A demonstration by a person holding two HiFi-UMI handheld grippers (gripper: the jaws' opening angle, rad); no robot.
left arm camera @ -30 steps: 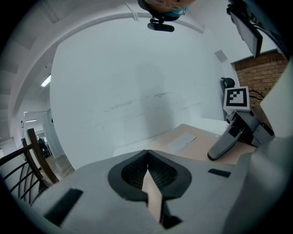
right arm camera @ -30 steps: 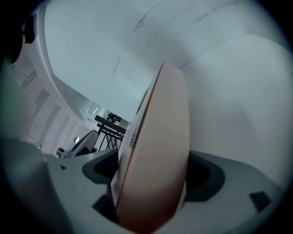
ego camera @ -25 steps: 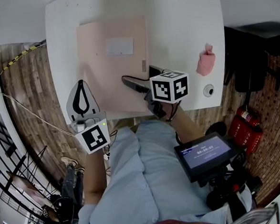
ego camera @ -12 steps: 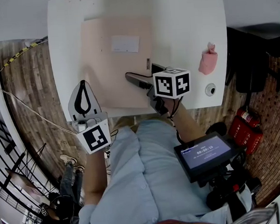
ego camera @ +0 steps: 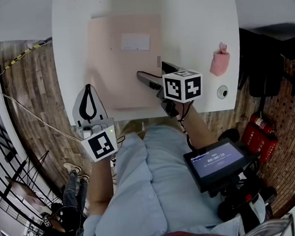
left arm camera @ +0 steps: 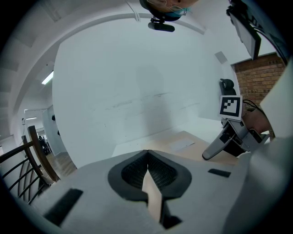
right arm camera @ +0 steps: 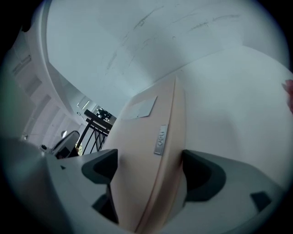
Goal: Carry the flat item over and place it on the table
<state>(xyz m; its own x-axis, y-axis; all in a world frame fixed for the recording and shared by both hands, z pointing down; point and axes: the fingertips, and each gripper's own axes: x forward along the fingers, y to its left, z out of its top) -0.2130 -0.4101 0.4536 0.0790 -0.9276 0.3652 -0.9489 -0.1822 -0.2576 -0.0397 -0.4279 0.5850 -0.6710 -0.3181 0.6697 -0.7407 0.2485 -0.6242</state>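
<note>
Head view: the folder (ego camera: 123, 66) lies on the table (ego camera: 197, 36), with all four of its edges inside the tabletop. Compared with one second ago, it has moved away from the near edge. A strip of bare table now shows between that edge and the folder's near side. The right gripper (ego camera: 152, 72) has advanced with it and sits at the folder's right near corner.

Right gripper view: the jaws are clamped on the folder's edge, one pad on each face. The small metal tag (right arm camera: 161, 139) is just ahead of the grip. I cannot confirm whether the gripped edge rests on the table or is held slightly above it.

Left gripper view: the jaws are closed tip to tip and I see nothing held in them. A pale strip shows in the gap behind the tips, and I cannot identify it. The left gripper (ego camera: 87, 87) hangs at the table's near left corner, apart from the folder, and has barely shifted over the same second.

Assessment: I judge the carry to be essentially complete and the placement nearly done. What I expect remains:
1. Lower the gripped edge until it lies flat.
2. Open the right jaws.
3. Withdraw toward me without dragging the folder back.

A pink cloth (ego camera: 218, 62) lies well to the right, clear of the work.
</note>
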